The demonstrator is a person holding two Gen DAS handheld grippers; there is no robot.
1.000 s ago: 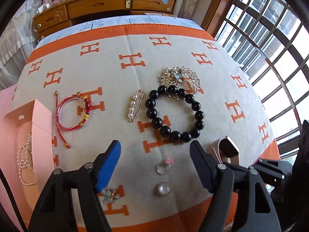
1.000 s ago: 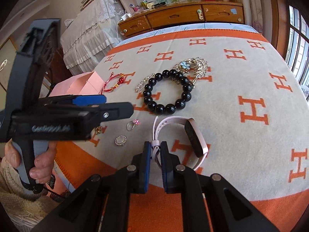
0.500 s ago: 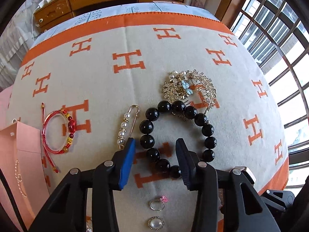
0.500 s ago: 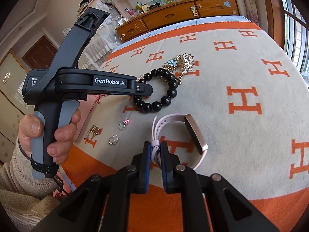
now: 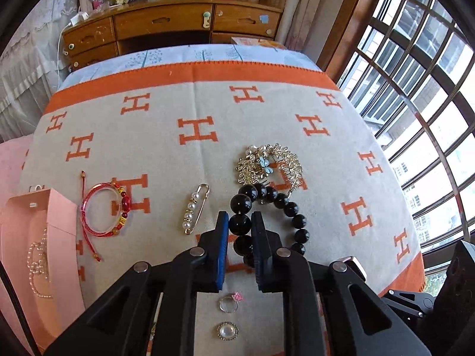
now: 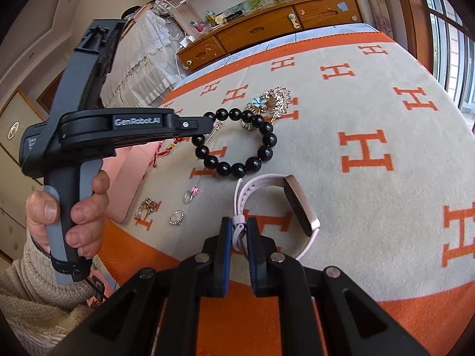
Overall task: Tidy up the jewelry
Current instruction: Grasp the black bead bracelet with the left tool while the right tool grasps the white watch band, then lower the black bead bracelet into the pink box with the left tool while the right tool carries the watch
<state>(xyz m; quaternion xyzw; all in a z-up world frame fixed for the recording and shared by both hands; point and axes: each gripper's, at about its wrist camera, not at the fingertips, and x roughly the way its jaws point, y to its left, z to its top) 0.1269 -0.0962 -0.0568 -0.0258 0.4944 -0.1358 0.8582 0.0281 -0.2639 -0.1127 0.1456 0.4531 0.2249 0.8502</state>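
My left gripper (image 5: pixel 240 222) is shut on the left side of the black bead bracelet (image 5: pixel 297 222), which lies on the orange-and-beige blanket (image 5: pixel 178 154); the bracelet also shows in the right wrist view (image 6: pixel 237 145). A gold hair comb (image 5: pixel 270 164) lies just beyond it. A pearl safety pin (image 5: pixel 194 207) and a red string bracelet (image 5: pixel 105 210) lie to the left. My right gripper (image 6: pixel 238 228) is shut on the strap of a pink smartwatch (image 6: pixel 297 204) near the blanket's front edge.
A pink box (image 5: pixel 32 237) with a pearl necklace (image 5: pixel 37 261) sits at the left edge. A pink-stone ring (image 5: pixel 230 302) and a round pearl brooch (image 5: pixel 227 330) lie under my left gripper. A small gold earring (image 6: pixel 145 207) lies by the box. A wooden dresser (image 5: pixel 166 26) stands behind.
My left gripper moved forward over the black bead bracelet and closed its jaws on the bracelet's left side. My right gripper stayed shut on the watch strap.
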